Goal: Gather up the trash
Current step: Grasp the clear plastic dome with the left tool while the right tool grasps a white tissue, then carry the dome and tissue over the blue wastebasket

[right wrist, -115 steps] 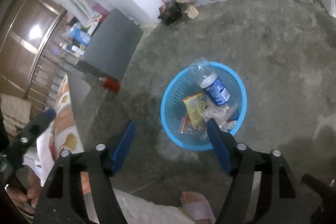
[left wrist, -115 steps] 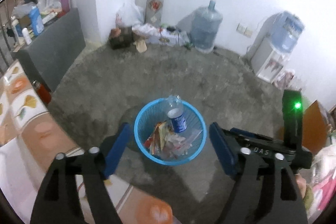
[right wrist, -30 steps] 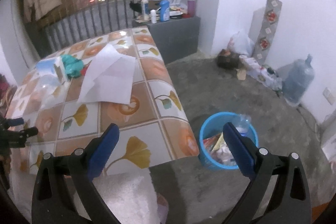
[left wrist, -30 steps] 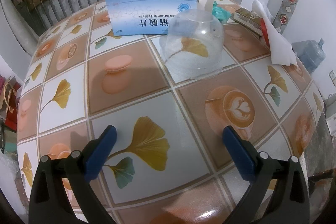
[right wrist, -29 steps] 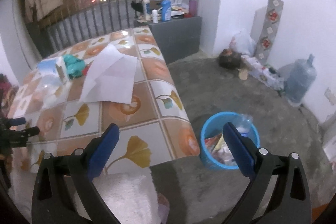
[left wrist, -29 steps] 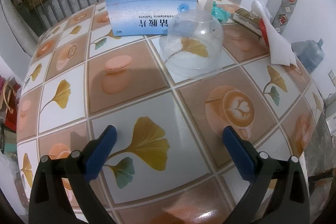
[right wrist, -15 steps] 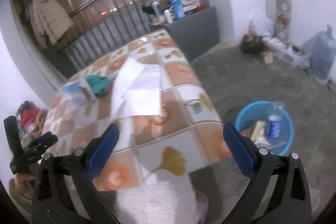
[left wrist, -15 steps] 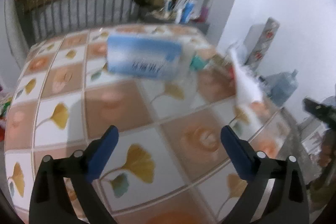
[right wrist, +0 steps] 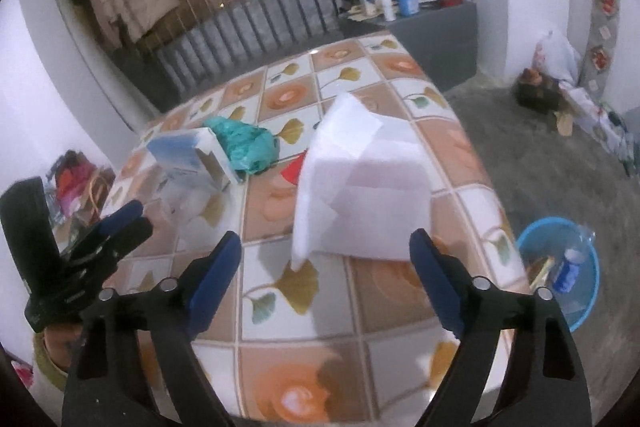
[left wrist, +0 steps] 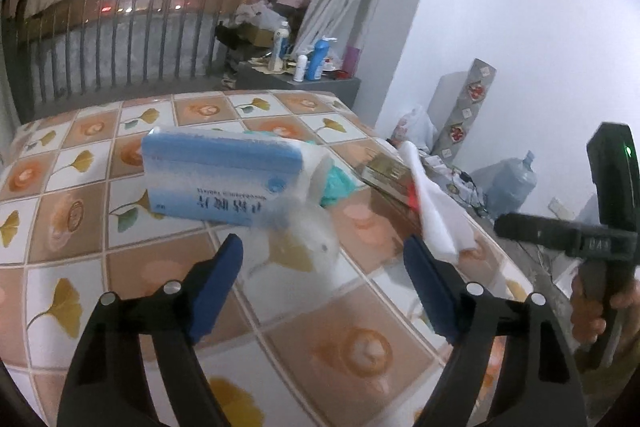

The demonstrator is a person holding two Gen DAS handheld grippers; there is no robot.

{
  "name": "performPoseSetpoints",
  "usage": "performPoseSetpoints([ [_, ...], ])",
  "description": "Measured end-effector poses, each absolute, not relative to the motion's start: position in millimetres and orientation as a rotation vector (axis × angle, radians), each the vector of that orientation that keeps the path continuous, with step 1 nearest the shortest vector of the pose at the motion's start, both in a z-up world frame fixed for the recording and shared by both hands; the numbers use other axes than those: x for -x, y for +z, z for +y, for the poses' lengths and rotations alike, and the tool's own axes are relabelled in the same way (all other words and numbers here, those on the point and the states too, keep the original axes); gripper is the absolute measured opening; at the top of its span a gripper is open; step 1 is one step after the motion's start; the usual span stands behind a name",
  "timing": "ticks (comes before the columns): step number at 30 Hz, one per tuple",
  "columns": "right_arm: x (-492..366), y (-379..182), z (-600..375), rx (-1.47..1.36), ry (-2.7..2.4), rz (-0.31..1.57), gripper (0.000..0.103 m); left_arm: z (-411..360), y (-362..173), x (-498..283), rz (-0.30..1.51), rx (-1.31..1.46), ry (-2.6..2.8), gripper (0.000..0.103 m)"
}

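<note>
the trash is lying on the tiled table (right wrist: 360, 311): a clear plastic lid (left wrist: 298, 243) just in front of a blue and white box (left wrist: 224, 183), a crumpled green bag (right wrist: 246, 143) beside the box, and a big sheet of white paper (right wrist: 360, 187) nearer the table's floor-side edge. the blue basket (right wrist: 580, 311) with a bottle in it is sitting on the floor past that edge.

the left gripper (left wrist: 322, 269) is hovering over the table with its jaws wide and nothing between them, the lid lying just ahead. its jaws have just been closing a little. the right gripper (right wrist: 324, 269) is also standing wide and empty, aiming at the near edge of the paper, and its jaws have also just been narrowing.

the lid is looking light, thin and slick, so it is likely going to skid or buckle; pinching it across the rim is seeming safest. the paper is limp and weightless, best taken at its raised near fold. the box looks light and stiff, fit for a grip across its narrow sides.

compared with a second ago, the left view is sitting higher and looking more level, so the lid is appearing lower and blurred, and the other gripper is now showing at the right. the right view has swung toward the table, with the paper now centred.
</note>
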State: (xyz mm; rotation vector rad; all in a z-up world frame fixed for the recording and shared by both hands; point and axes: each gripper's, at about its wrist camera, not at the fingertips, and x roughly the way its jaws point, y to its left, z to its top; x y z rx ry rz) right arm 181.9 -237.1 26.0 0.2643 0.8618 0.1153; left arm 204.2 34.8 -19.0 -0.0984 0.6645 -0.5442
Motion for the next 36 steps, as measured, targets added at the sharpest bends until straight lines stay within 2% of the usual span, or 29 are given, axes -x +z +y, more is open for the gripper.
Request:
performPoseSetpoints([
  [6, -202.8, 13.7, -228.5, -0.240, 0.096, 0.913, 0.070, 22.1, -28.2, -233.2, 0.712, 0.094, -0.527, 0.080],
  [8, -210.1, 9.0, -224.8, -0.231, 0.093, 0.930, 0.065, 16.3, -33.6, -239.1, 0.737, 0.070, -0.505, 0.072],
  [12, -217.3, 2.1, -218.6, -0.199, 0.089, 0.964, 0.060, 11.2, -42.6, -247.4, 0.765, 0.036, -0.461, 0.067],
  [15, -221.1, 1.5, -215.2, -0.174, 0.088, 0.975, 0.051, 12.8, -44.5, -251.4, 0.768, 0.044, -0.453, 0.066],
  [18, -224.5, -0.2, -214.0, -0.159, 0.086, 0.992, 0.040, 12.7, -44.6, -253.0, 0.769, 0.043, -0.450, 0.065],
  [20, -226.0, -1.1, -214.3, -0.163, 0.084, 1.004, 0.023, 13.3, -44.5, -253.6, 0.770, 0.043, -0.449, 0.065],
  [23, -221.6, 1.8, -217.9, -0.188, 0.092, 1.004, 0.005, 13.8, -44.3, -253.2, 0.767, 0.052, -0.456, 0.065],
  [24, -219.0, 3.8, -219.7, -0.196, 0.093, 0.999, 0.003, 14.2, -44.2, -253.0, 0.765, 0.056, -0.459, 0.065],
  [26, -217.3, 6.7, -223.1, -0.210, 0.094, 0.988, 0.000, 15.2, -43.9, -252.6, 0.761, 0.062, -0.463, 0.064],
  [36, -199.8, 37.2, -237.6, -0.310, 0.138, 0.890, 0.000, 20.4, -32.1, -241.1, 0.718, 0.084, -0.489, 0.064],
])
